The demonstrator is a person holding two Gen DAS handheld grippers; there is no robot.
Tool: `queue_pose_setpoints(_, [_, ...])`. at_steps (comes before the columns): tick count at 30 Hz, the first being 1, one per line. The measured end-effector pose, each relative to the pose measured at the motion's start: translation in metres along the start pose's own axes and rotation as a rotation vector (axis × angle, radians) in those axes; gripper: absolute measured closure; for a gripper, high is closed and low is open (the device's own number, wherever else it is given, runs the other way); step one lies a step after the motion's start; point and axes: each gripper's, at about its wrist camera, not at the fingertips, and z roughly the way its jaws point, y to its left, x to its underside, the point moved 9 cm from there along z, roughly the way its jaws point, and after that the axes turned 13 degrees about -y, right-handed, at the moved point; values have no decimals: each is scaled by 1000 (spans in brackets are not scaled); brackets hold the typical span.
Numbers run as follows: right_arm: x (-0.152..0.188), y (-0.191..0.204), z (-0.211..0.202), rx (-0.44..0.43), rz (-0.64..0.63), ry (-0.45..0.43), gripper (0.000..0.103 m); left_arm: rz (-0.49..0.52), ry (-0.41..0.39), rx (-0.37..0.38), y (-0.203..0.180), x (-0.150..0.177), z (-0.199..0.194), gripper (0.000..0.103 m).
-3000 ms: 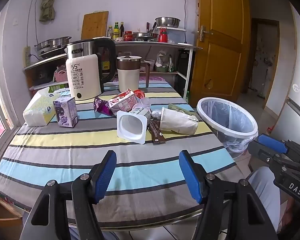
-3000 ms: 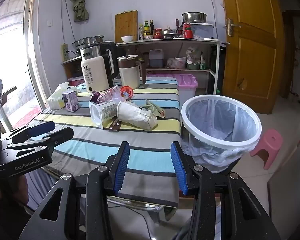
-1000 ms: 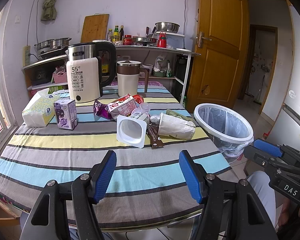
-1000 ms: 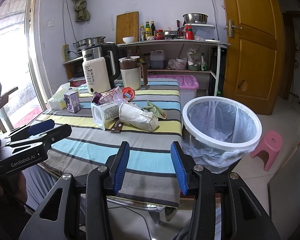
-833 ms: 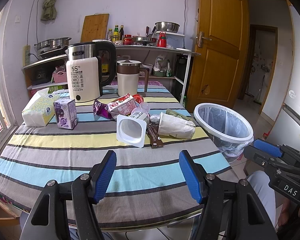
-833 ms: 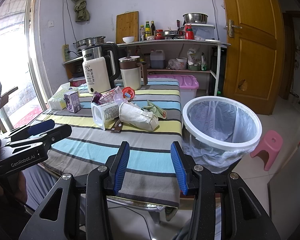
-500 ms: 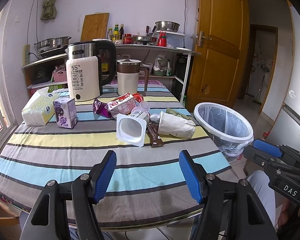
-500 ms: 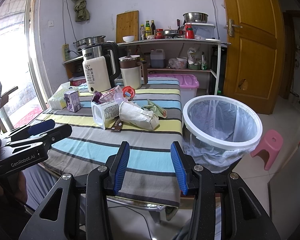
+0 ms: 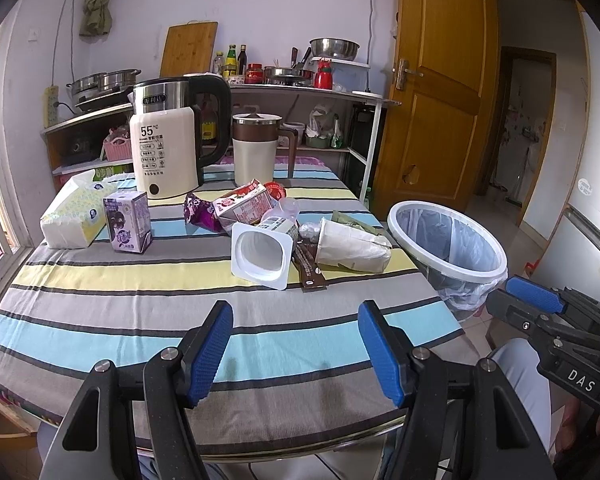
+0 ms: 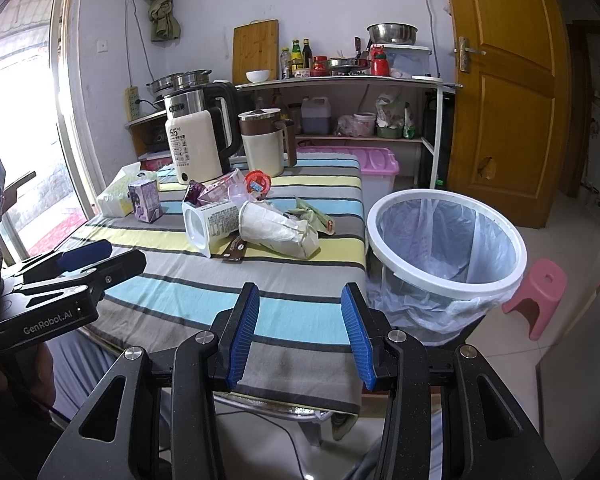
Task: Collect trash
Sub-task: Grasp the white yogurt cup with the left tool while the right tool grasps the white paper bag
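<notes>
Left gripper point(image 9: 296, 354): jaws spread, nothing between them, above the near edge of the table point(image 9: 100, 280).
Right gripper point(image 10: 306, 336): jaws apart, empty, over the table's near right corner.
Trash: tub point(image 9: 260, 254), paper cup point(image 9: 350, 246), carton point(image 9: 244, 206) and wrappers point(image 9: 199, 213) lay heaped mid-table.
Bin point(image 10: 446, 246): stood lined with a bag, just beside the table's right edge.
Kettle point(image 9: 166, 150): upright behind the heap.

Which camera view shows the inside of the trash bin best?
The right wrist view: the trash bin lies close, its whole white rim and the clear liner down to the bottom in sight. In the left wrist view the trash bin is smaller and partly hidden behind the table corner.
</notes>
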Motion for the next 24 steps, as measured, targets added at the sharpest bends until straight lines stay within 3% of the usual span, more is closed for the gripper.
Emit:
queue_pose_setpoints(11, [7, -2, 20, -23, -1, 28, 59, 12, 40, -28, 9, 6, 17, 38])
queue_pose_setpoints(15, [7, -2, 34, -46, -11, 43, 51, -10, 66, -25, 16, 10, 30, 38])
queue_pose_setpoints(24, [6, 2, 81, -95, -85, 77, 51, -42, 80, -26, 36, 2, 62, 38])
